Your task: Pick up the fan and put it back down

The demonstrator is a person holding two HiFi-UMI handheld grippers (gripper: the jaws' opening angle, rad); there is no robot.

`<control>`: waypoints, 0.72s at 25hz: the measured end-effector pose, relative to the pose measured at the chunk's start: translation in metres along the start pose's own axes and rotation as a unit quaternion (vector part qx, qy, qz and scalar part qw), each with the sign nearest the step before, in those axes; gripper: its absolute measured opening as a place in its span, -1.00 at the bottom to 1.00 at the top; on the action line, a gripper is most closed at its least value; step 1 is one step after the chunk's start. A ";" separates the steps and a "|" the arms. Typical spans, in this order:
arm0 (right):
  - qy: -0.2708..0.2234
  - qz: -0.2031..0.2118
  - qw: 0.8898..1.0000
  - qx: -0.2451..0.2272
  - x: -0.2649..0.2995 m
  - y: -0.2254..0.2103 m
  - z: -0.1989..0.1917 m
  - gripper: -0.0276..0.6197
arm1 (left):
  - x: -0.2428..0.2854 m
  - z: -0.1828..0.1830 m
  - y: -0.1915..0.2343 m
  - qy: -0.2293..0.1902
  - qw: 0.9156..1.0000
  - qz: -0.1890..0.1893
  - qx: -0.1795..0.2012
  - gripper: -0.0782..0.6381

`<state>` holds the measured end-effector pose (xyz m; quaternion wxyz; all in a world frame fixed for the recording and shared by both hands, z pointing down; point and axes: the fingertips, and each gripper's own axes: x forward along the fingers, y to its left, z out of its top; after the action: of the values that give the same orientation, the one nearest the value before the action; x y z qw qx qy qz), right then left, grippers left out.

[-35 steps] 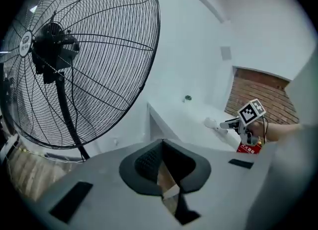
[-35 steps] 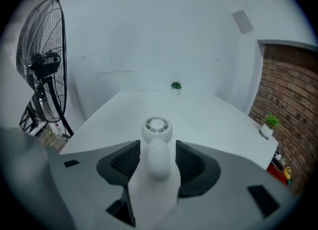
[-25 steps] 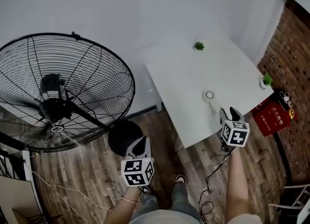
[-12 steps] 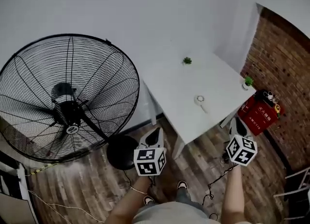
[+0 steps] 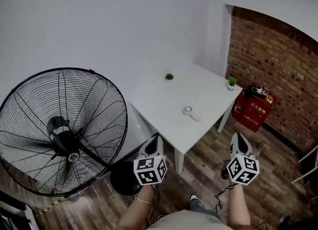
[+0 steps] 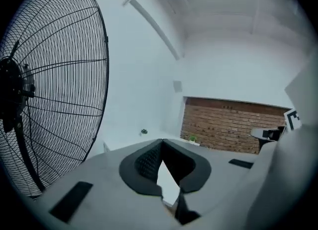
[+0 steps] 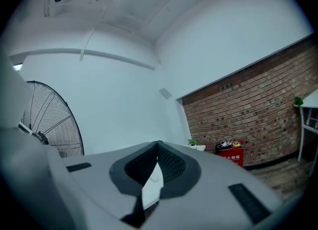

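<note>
A black wire-caged floor fan [image 5: 62, 132] fills the 9 o'clock side of the head view. A white table [image 5: 164, 95] stands at 12 o'clock. The left gripper [image 5: 153, 144] and right gripper [image 5: 240, 142] hang low before its near edge, each with jaws pressed together on nothing. The fan to be lifted is probably the small fan [image 5: 188, 110], a white one lying on the table near that edge, its handle pointing toward 4 o'clock. It sits at about 1 o'clock from the left gripper and 10 o'clock from the right, apart from both, the left somewhat nearer.
</note>
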<state>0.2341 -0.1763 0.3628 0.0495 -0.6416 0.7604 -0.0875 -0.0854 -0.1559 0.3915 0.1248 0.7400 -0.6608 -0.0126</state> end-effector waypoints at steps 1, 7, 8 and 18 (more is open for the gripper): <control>-0.003 -0.004 1.000 0.000 -0.004 -0.003 0.000 -0.91 | -0.001 0.003 -0.001 -0.003 1.000 0.000 0.001 -0.75; -0.009 -0.015 1.000 -0.005 -0.011 -0.014 0.004 -0.91 | -0.008 0.012 -0.002 -0.017 1.000 0.004 -0.001 -0.75; -0.009 -0.015 1.000 -0.007 -0.011 -0.013 0.004 -0.91 | -0.009 0.012 -0.002 -0.017 1.000 0.006 -0.002 -0.75; -0.001 -0.007 0.998 -0.064 -0.007 -0.002 0.012 -0.91 | -0.015 0.006 0.004 -0.016 0.999 0.026 -0.012 -0.75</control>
<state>0.2399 -0.1704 0.3510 0.0080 -0.6489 0.7598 -0.0384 -0.0921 -0.1422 0.3840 0.1231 0.7209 -0.6814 -0.0288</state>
